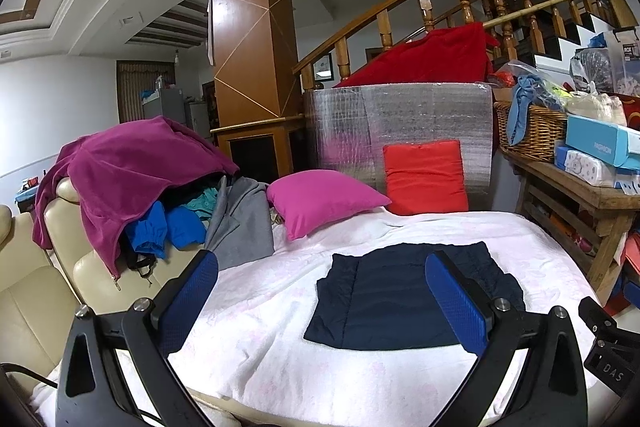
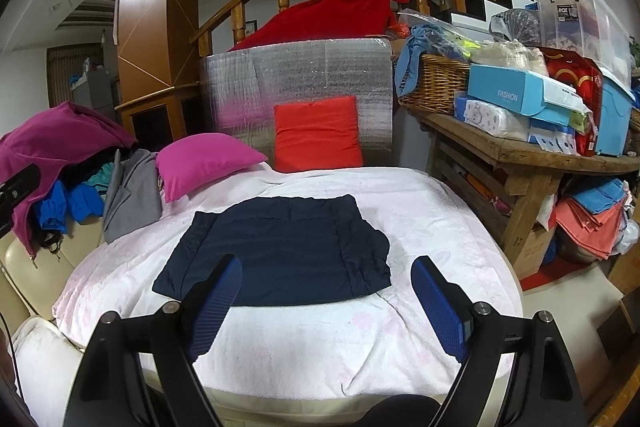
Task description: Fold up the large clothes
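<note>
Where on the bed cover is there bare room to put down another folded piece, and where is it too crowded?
The white cover is bare right of the navy garment, up to the wooden bench, and in the near strip in front of it. A smaller patch lies behind it, before the red cushion. The left edge is crowded: pink pillow, grey cloth, clothes pile.

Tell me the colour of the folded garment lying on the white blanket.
Dark navy blue. The folded garment shows best in the right wrist view.

garment point(image 2: 276, 251) on blanket point(image 2: 420, 227), pillows point(image 2: 204, 163) behind (apparently)
</note>
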{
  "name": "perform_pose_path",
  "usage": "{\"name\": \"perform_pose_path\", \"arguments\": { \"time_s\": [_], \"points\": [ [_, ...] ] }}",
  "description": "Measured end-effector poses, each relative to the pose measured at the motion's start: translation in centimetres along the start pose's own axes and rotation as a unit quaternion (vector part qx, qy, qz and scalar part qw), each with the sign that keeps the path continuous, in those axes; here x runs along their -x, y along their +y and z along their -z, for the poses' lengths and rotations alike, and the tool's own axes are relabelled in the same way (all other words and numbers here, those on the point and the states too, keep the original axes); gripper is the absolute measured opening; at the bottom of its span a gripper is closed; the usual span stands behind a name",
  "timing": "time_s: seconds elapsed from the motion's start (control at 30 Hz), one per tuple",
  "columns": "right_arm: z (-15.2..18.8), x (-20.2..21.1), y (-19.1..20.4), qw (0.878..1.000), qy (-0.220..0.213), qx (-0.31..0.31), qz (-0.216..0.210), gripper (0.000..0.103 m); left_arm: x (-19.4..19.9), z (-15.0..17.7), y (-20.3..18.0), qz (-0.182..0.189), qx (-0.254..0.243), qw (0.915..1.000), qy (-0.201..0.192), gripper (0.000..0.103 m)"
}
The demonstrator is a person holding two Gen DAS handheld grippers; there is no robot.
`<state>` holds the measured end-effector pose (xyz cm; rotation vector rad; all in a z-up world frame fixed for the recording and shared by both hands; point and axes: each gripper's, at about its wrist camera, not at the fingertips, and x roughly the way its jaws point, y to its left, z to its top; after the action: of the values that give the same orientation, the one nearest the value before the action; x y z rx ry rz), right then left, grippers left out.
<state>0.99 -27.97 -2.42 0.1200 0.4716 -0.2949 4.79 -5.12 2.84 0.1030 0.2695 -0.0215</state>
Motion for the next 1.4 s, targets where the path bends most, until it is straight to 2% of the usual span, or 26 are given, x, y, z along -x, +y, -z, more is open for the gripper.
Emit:
{"name": "perform_pose_path", "arguments": {
  "time_s": [0.77,1.4],
  "points": [
    [0.0,1.4,1.3,1.0,-0.011,-0.013,0.003,0.089,0.3,0.0,1.1,-0.011,0.009,0.9999,-0.002,0.103],
    [-0.2,2.8,4.1,1.0,-0.016,0.016,0.002,0.089,0.7,-0.3,3.2,-0.016,0.032,0.9993,-0.01,0.103]
  ]
}}
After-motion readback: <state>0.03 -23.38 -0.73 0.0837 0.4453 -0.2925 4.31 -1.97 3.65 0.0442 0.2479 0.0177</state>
